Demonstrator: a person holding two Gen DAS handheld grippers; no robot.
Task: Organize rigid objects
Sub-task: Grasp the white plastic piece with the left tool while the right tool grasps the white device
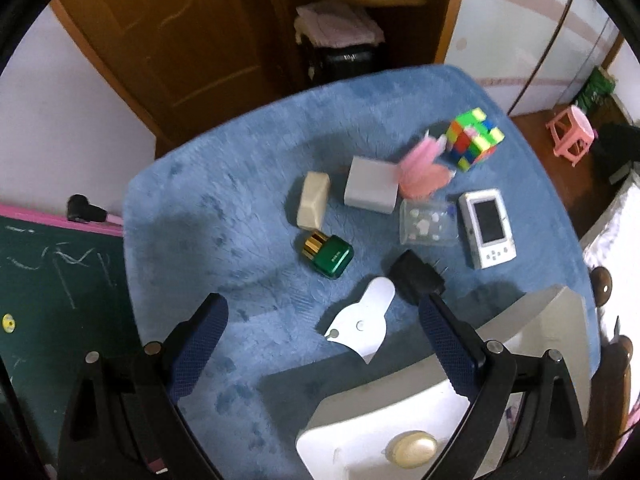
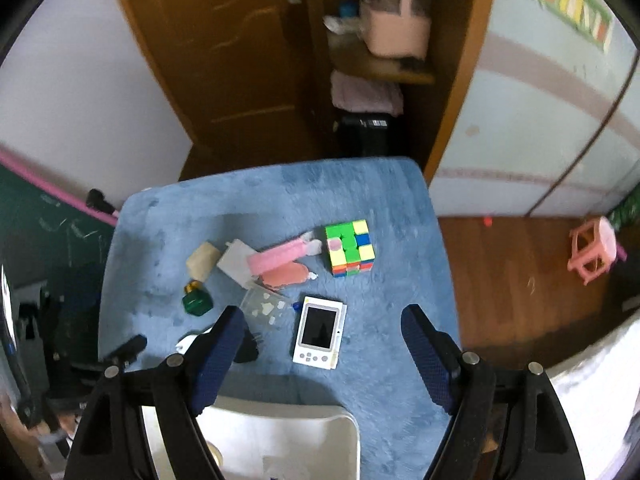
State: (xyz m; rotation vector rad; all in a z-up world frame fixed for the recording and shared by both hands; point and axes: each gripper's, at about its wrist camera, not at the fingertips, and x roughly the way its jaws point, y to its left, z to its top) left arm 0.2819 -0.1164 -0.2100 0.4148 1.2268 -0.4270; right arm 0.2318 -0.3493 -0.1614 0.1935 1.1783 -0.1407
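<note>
— Blue plush covers the tabletop (image 1: 224,208), and the left claw (image 1: 320,344) hangs over its near edge with its fingers spread wide, holding nothing. What does its camera catch?

— A white flat tool (image 1: 362,322) lying just ahead between the fingers, a black plug adapter (image 1: 416,276) touching the right fingertip's outline, and a green-and-gold case (image 1: 328,254) beyond. Further back sit a cream block (image 1: 313,205), a grey box (image 1: 371,185), a clear plastic box (image 1: 427,220), a white handheld game console (image 1: 487,229) and a puzzle cube (image 1: 474,139).

— And the bin?

— A white bin (image 1: 532,320) stands at the near right corner; an oval cream object (image 1: 414,448) lies inside it.

— Does the right wrist camera show that?

— Only the bin's rim (image 2: 280,412) and pale interior; the oval is barely a sliver there. The right claw (image 2: 320,356) is likewise released, empty, with the console (image 2: 319,331) lying between its fingers. This view shows the pink items (image 2: 280,264) more sharply, resting on the grey box and beside the cube (image 2: 351,247); in the left view they are blurred.

— Anything off the tabletop?

— A pink stool (image 2: 592,254) on the wooden floor.
</note>
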